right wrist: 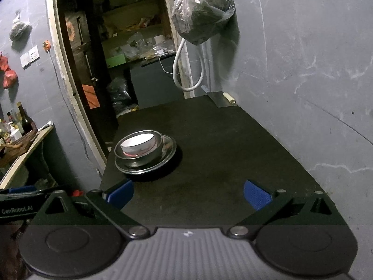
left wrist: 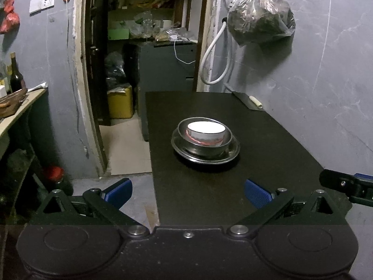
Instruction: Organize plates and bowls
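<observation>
"GenRoboLAI" lettering [right wrist: 16,210] readable on left gripper body, left of right jaws. Left gripper [left wrist: 188,193] and right gripper [right wrist: 188,194] both spread wide, holding nothing. White bowl [left wrist: 206,131] nested in steel bowl [left wrist: 205,148] on steel plate [left wrist: 229,157], ahead of jaws, well apart. Black table [left wrist: 268,163], grey wall [left wrist: 326,70], open doorway [left wrist: 144,35] beyond.

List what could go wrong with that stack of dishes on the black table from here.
1. The white bowl sits inside the metal bowl, which rests on the metal plate; lifting only the plate could let the bowls slide.
2. In the right wrist view the stack stands near the table's left edge, so a nudge leftward might tip it off.
3. Both the left tool and right tool are open and empty; gripping smooth metal rims may slip.
</observation>
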Demonstrator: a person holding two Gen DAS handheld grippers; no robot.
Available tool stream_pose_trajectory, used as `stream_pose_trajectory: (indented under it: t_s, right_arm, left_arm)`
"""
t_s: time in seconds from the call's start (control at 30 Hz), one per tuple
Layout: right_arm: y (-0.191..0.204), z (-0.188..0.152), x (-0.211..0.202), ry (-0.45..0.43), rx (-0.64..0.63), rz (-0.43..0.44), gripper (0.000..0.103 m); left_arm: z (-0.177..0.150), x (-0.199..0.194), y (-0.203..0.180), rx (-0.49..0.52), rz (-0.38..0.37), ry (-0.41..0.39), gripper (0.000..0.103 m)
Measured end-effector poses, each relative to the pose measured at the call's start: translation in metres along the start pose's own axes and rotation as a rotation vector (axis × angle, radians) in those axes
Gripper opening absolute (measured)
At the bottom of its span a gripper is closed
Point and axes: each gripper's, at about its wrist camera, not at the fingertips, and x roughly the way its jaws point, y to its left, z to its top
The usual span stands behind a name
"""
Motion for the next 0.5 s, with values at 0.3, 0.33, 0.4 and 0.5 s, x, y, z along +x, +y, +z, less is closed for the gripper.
stream_pose_trajectory:
  t_s: [0.3, 0.33, 0.4, 0.5]
  right_arm:
    - [0.003, -0.001, -0.008, -0.005, -0.017, 0.026, 0.103]
    - [0.003, 0.0, -0.01, -0.013, -0.023, 0.022, 0.103]
    - [0.005, 0.001, -0.013, -0.026, -0.027, 0.015, 0.103]
    - [0.007, 0.001, -0.014, -0.027, -0.039, 0.01, 0.103]
  left_arm:
    - [-0.006, -0.015, 0.002, -0.016, 0.044, -0.01, 0.102]
    - [-0.006, -0.016, 0.003, -0.027, 0.04, -0.013, 0.102]
    - [-0.007, -0.016, 0.005, -0.037, 0.03, -0.011, 0.102]
    - [-0.007, -0.017, 0.009, -0.04, 0.037, -0.017, 0.102]
